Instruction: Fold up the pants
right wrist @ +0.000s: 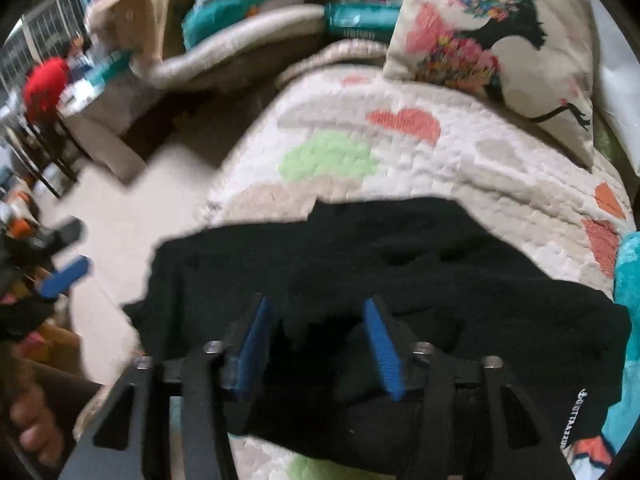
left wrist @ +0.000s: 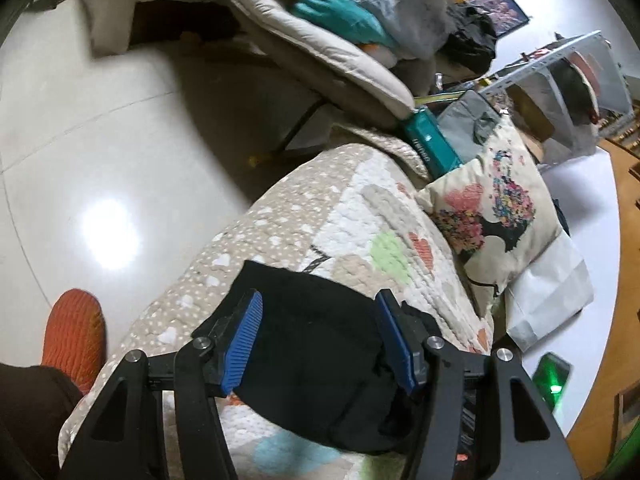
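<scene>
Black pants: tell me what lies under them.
The pants lie on a heart-patterned quilt, which shows around their edges. The part of the quilt beneath them is covered, so anything else under there cannot be seen.

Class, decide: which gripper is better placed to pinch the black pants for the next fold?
Probably the right gripper: a raised bunch of the pants sits between its open pads. The left gripper straddles flatter cloth on the quilt.
</scene>
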`<state>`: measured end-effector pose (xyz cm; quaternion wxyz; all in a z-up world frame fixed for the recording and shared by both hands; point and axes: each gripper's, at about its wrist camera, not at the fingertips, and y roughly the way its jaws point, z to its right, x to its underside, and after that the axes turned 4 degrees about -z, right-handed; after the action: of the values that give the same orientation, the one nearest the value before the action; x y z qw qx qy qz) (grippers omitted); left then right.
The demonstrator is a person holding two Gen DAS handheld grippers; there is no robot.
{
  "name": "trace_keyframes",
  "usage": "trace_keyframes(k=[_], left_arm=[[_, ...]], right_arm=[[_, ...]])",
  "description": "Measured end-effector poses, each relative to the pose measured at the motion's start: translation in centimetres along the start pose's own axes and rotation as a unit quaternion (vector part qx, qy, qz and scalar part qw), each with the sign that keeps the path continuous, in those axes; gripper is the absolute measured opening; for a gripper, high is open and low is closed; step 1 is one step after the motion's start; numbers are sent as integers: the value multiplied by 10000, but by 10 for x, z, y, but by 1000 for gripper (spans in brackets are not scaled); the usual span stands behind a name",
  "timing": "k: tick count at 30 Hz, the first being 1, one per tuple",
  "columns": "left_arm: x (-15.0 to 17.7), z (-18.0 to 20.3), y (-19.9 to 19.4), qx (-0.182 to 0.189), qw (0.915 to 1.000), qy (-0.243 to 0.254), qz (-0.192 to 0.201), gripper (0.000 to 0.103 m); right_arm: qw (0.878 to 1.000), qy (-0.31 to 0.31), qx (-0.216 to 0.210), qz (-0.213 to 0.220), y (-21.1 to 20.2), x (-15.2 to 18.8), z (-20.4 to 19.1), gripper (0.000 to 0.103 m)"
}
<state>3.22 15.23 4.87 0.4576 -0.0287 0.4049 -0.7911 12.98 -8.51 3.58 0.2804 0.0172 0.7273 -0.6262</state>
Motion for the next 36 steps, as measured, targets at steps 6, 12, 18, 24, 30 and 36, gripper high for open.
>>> trace_keyframes(k=[6,12,18,24,30,36], left_arm=[[-6,-30,0,-73,9976,-684,-110,58],[-5,-40,3,-145,9951,-964,-158,58],[12,-57,24,-504,9920,-1027,-525,58],[28,-63,46,-757,9895,-937,-800,58],[28,-64,53,-765,9911,-826,-707,58],[30,-63,54,-826,9905,-853,-700,52]], right_arm=[[9940,987,92,466,-38,47,38,10],[9755,2172,301,161,-51,125,95,18],[9777,2045,288,394,-72,124,83,21],[9935,77,-1140,-29,-46,14,-8,55],[9731,-1749,-1170,-940,24,-55,-112,55],[9341,-3227,-766,-1322,84,-55,-174,54]])
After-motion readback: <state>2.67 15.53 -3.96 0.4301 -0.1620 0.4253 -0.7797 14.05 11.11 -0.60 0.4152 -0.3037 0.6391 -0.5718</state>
